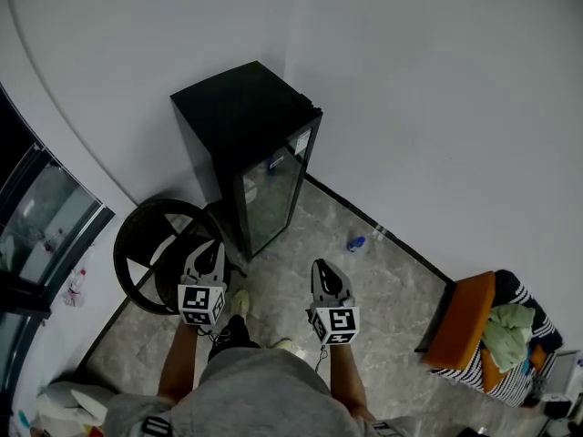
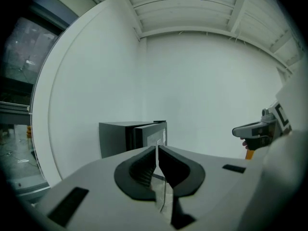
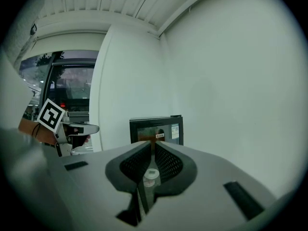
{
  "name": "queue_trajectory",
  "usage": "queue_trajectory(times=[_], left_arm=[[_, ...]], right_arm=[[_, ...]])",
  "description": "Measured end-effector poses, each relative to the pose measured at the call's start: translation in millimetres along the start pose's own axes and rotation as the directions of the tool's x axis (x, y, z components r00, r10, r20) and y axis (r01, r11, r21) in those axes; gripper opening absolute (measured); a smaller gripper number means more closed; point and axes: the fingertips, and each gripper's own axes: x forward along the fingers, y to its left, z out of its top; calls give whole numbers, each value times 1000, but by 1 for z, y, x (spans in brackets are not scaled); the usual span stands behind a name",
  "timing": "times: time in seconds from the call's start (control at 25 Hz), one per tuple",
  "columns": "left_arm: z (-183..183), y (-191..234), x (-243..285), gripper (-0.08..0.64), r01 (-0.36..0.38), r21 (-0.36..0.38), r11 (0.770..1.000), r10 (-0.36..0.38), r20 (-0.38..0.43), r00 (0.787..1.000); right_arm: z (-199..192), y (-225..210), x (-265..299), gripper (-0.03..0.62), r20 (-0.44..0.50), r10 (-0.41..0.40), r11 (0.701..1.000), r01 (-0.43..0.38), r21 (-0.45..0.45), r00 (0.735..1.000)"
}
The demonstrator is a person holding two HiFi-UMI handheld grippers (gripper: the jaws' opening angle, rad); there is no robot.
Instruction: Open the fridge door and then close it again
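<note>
While the fridge (image 1: 239, 107) stands shut on the far side, well apart from me, both tongs — left gripper (image 1: 211, 249) and right gripper (image 1: 322, 267) — are pressed together and empty, so I'd approach its glass door (image 1: 270, 198) squarely before parting either pair.

We face the fridge (image 1: 250, 153) in the corner ahead, with a fan (image 1: 150, 244) on the floor just left of it, a small bottle (image 1: 356, 242) by the wall to its right, and a clothes-laden seat (image 1: 465, 321) farther right.
</note>
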Motion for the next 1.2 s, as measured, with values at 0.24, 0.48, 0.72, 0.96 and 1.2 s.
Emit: queue_trajectory(times=[0.24, 0.48, 0.72, 0.96, 1.2], left_arm=[[6, 26, 48, 18, 37, -4, 999, -37, -2, 999], [16, 44, 83, 18, 82, -1, 997, -81, 14, 997], [23, 53, 116, 43, 134, -16, 991, -134, 16, 991], [23, 54, 136, 185, 217, -51, 975, -216, 20, 976], [19, 61, 156, 227, 234, -67, 970, -236, -11, 972]], right_arm=[[11, -14, 36, 40, -22, -61, 998, 62, 21, 998], [14, -9, 75, 40, 1, -67, 998, 67, 7, 998], [16, -14, 99, 40, -21, -93, 995, 94, 26, 995], [16, -19, 109, 40, -11, -135, 990, 136, 43, 991], [17, -23, 112, 40, -15, -180, 982, 181, 48, 984]])
